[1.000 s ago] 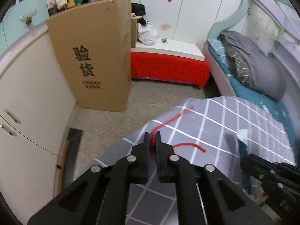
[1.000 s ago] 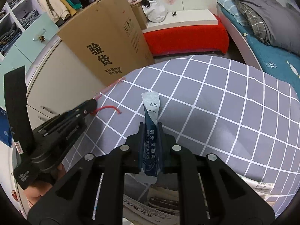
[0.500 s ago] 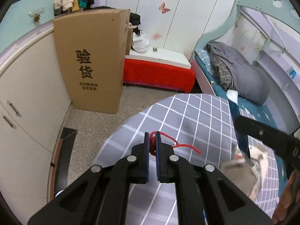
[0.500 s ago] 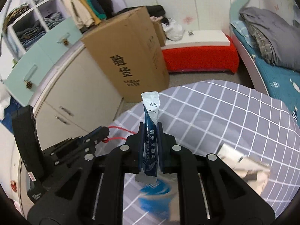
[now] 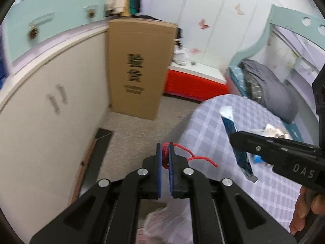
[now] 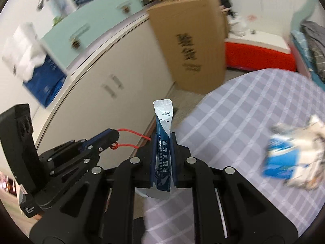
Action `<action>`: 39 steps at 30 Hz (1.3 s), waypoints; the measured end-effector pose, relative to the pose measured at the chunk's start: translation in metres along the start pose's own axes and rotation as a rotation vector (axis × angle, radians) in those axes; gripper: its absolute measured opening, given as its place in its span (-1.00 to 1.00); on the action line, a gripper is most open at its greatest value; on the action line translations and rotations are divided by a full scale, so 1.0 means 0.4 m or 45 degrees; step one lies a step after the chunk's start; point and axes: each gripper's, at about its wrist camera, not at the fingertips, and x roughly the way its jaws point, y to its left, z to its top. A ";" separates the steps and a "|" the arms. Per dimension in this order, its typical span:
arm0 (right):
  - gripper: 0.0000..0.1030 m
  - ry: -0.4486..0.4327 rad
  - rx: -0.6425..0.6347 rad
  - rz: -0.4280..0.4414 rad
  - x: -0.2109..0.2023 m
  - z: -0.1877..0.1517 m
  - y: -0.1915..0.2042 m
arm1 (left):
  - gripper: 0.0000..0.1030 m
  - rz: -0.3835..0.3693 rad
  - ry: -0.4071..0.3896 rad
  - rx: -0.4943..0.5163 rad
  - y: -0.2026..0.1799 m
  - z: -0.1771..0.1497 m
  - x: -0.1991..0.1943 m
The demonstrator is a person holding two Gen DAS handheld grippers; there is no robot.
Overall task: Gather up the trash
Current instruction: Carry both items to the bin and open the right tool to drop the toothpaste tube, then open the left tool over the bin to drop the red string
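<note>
In the left wrist view, your left hand-held gripper [image 5: 165,154] sits low at centre, jaws clamped together on a red string [image 5: 190,156] whose loose ends trail off to the right. The pinch is at the very tips, likely because so thin a piece slips anywhere else. At the right edge, your right hand-held gripper [image 5: 239,140] comes in carrying the blue sachet [image 5: 236,140] over the checked bench [image 5: 207,122]. A pale plastic bag [image 5: 162,221], blurred, shows at the bottom between the arms; it may be where the trash goes.

In the right wrist view, the right hand-held gripper [image 6: 163,142] is closed on the blue sachet [image 6: 162,142] around its middle, so its white end stands clear above the jaws. Crumpled wrappers [image 6: 292,156] lie on the bench at the right edge, apparently still to collect. The left hand-held gripper [image 6: 110,137] shows at lower left, string [image 6: 130,131] held.
</note>
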 end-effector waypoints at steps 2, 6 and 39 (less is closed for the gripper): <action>-0.75 0.032 -0.034 0.033 0.038 -0.019 0.060 | -0.90 0.018 -0.001 -0.037 0.062 -0.027 -0.027; -0.75 0.100 -0.088 0.094 0.125 -0.066 0.177 | -0.90 0.090 0.015 -0.136 0.215 -0.097 -0.072; 0.26 0.235 -0.164 0.024 0.395 -0.222 0.321 | -0.89 0.275 0.222 -0.351 0.503 -0.309 0.023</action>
